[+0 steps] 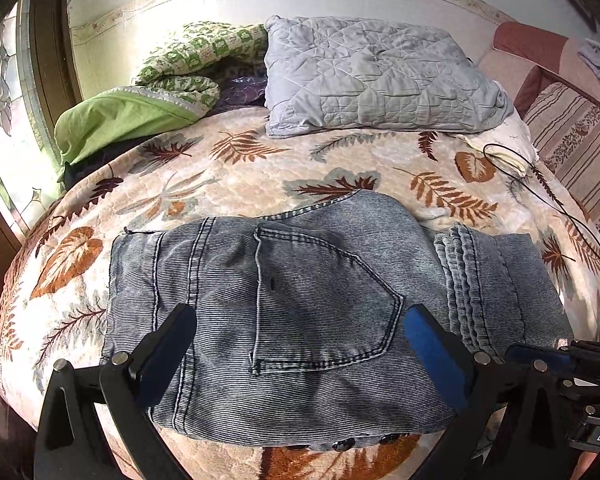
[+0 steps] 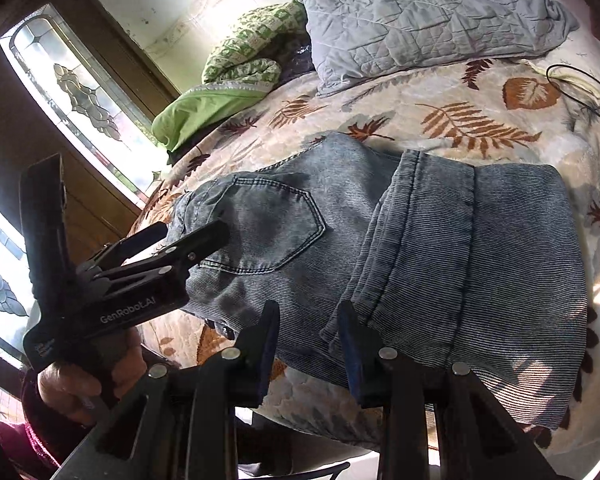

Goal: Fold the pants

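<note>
My left gripper (image 1: 300, 336) stands with its jaws spread wide over the back pocket (image 1: 320, 300) of the jeans (image 1: 284, 320), one finger low at the left of the frame, the blue-padded one low at the right, and I see no cloth pinched between them. From the right wrist view my right gripper (image 2: 310, 340) is parted more narrowly at the bottom centre, poised at the near edge of the folded leg layer (image 2: 460, 260); whether its tips touch the denim I cannot quite tell from this angle. That same view catches the left gripper at centre left, with a hand (image 2: 88, 384) wrapped round its handle at lower left. The jeans lie folded in the middle of both frames on a leaf-patterned bedspread (image 1: 240, 176), the leg section doubled over towards the right. Beyond them, at the top of the frame, rests a grey quilted pillow (image 1: 380, 76), with a green bundle of bedding (image 1: 140, 108) at upper left and a black cord (image 1: 556, 200) trailing at the right.
</note>
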`<action>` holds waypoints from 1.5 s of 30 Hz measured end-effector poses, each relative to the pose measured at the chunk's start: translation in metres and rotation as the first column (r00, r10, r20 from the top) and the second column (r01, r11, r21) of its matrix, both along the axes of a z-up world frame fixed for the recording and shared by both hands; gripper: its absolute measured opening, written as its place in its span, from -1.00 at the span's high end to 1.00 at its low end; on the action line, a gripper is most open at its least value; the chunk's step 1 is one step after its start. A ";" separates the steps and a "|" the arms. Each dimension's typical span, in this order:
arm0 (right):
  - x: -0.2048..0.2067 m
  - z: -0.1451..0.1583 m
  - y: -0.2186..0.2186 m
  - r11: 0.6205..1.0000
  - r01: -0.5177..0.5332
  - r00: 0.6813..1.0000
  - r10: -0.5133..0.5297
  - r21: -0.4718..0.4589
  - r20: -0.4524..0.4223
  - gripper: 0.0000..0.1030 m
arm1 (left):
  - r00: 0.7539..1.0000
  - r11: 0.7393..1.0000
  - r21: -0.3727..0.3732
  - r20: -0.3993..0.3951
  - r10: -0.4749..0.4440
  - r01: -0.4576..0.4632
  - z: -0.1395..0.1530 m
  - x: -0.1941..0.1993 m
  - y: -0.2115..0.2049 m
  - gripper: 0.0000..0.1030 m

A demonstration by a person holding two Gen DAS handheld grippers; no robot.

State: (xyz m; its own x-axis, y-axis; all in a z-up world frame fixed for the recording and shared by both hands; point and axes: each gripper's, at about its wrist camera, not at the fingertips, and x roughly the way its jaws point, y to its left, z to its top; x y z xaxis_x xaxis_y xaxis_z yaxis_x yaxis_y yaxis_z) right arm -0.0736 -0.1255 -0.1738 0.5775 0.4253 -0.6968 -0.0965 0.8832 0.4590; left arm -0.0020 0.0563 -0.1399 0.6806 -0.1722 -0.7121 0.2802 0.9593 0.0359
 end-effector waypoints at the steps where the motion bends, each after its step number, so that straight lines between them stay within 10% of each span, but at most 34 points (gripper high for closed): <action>1: 0.001 0.001 0.002 1.000 -0.005 1.000 0.005 -0.001 0.002 0.36 | 1.000 1.000 -0.001 0.001 0.007 -0.007 0.001 0.001 0.003 -1.00; 45: 0.013 0.023 0.037 0.996 -0.084 0.995 0.086 -0.043 0.051 0.36 | 0.994 0.994 0.016 0.040 0.104 -0.104 0.008 0.007 0.039 -1.00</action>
State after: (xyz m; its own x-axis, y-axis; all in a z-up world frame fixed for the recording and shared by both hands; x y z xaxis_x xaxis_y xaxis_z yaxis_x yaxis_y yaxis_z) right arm -0.0610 -0.0887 -0.1511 0.5772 0.4458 -0.6842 -0.1949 0.8888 0.4148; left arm 0.0048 0.0950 -0.1316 0.7213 -0.0866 -0.6872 0.1769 0.9823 0.0620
